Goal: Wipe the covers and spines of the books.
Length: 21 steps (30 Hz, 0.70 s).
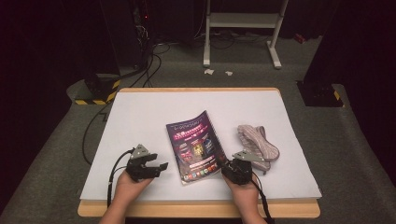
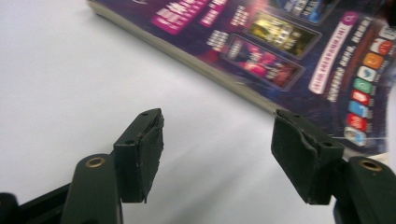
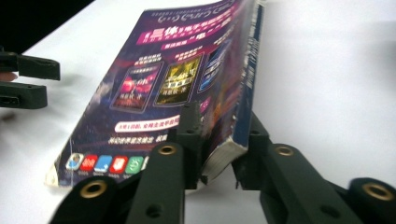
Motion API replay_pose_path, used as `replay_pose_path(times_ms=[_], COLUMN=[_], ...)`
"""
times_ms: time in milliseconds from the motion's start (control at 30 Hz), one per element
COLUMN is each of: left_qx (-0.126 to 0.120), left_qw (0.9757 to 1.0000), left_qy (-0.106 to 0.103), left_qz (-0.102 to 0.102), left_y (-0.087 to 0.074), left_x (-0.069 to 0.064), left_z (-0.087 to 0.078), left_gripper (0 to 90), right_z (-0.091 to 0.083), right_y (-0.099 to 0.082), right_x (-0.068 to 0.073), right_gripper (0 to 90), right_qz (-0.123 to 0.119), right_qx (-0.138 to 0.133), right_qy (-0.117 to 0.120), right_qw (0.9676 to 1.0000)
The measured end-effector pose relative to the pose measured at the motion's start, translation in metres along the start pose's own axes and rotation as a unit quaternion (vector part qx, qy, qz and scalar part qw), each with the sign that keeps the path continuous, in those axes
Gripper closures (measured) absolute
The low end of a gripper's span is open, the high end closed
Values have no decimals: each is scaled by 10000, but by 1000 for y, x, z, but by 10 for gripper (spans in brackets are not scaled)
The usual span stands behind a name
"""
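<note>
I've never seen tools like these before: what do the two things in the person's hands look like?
Each is a black handheld gripper, left and right, topped by a grey three-cornered plate. Two black jaws end in flat dark pads, with brass-coloured rivets. A black cable trails from each. The forearms are bare, without sleeves.

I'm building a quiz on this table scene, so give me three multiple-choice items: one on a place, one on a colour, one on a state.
1. Where does the striped cloth lie?
A. right of the book
B. on the book
C. on the floor

2. What is the main colour of the book's cover?
A. yellow
B. purple
C. white

3. How does the right gripper stand?
A. open over the bare table
B. shut on the cloth
C. shut on the book's near corner

Key:
1 A, in the high view the cloth lies right of the book.
2 B, the cover is dark purple.
3 C, the right gripper view shows its jaws pinching the raised corner.
</note>
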<state>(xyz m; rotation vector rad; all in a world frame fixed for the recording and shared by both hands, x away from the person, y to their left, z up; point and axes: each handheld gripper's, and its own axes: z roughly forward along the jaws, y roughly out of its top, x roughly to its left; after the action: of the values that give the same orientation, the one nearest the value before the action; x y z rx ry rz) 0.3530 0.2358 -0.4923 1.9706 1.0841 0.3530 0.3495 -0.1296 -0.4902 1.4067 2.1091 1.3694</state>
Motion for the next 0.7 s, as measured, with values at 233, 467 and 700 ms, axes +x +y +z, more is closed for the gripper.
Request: replay_pose_path(times_ms=[233, 467, 700], left_qx=[-58, -207, -292], left_qw=[9995, 9991, 9989], left_qy=[254, 333, 352], left_qz=[-168, -129, -132], left_y=[-5, -5, -5], left_x=[15, 15, 17], left_z=[-6, -8, -11], left_gripper=[346, 364, 366], right_z=[-9, -13, -17], right_y=[4, 10, 20], right_x=[-7, -5, 4], right_gripper=[839, 841, 842], right_qz=[77, 64, -138], right_qx=[-197, -353, -521], right_qy=[-85, -25, -50], right_qw=[9997, 9994, 9985])
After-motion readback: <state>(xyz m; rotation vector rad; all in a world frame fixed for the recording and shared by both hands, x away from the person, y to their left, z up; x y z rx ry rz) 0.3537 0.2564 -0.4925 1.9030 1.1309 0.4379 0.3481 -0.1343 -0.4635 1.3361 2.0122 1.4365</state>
